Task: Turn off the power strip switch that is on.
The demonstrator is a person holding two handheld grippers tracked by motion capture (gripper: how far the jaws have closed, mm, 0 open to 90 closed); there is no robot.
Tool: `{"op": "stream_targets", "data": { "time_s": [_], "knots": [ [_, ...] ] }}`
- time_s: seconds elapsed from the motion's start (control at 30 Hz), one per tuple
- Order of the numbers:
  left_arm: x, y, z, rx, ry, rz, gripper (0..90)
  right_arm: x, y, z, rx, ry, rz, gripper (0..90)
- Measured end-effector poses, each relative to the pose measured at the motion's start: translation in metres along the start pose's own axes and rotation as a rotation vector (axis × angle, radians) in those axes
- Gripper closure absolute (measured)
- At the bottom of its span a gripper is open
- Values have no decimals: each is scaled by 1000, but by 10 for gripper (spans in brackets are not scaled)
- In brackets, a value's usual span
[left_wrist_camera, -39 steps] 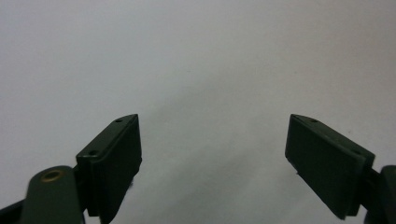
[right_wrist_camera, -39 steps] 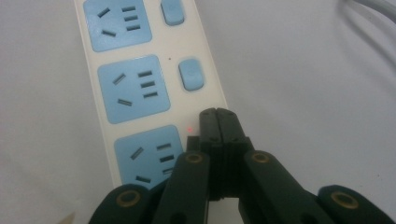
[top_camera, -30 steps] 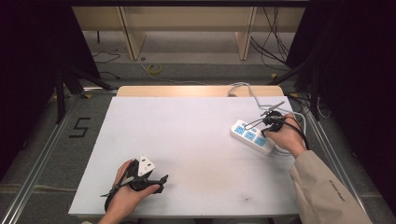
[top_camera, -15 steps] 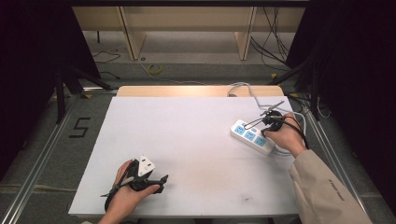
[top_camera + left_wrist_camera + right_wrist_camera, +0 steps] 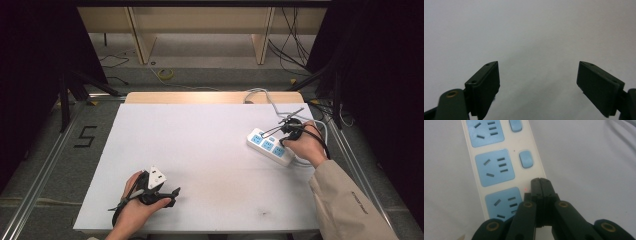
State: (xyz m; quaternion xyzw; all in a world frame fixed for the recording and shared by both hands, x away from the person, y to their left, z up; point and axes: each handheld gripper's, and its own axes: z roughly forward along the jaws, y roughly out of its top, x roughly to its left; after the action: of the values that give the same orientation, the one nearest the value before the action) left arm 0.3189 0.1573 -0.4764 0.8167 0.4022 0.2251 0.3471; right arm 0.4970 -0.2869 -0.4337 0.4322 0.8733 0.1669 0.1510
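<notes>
1. The right gripper (image 5: 541, 183) is being held with its jaws pressed together and nothing between them; their tips are being set down on the strip (image 5: 499, 167), on the switch of the nearest socket.
2. A small red light is being shown just left of the tips, so the nearest switch is judged to be on, or in the act of being pressed.
3. Ahead of the tips, two more switches (image 5: 526, 159) are being left untouched; no light is seen beside them, so they are judged to be what is left, if all three are meant.
4. In the high view the strip (image 5: 270, 147) is lying under the right gripper (image 5: 272, 131).
5. The left gripper (image 5: 537, 85) is being held wide open and empty, with bare table (image 5: 529, 32) ahead of it.
6. Nothing is plugged into the sockets that are seen.
</notes>
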Motion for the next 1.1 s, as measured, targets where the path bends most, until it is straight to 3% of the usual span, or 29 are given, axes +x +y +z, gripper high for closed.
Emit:
{"op": "stream_targets", "data": {
  "time_s": [1.1],
  "knots": [
    [1,0,0,2,-1,-6,186,0,-2,0,-10,4,20,900]
  ]
}}
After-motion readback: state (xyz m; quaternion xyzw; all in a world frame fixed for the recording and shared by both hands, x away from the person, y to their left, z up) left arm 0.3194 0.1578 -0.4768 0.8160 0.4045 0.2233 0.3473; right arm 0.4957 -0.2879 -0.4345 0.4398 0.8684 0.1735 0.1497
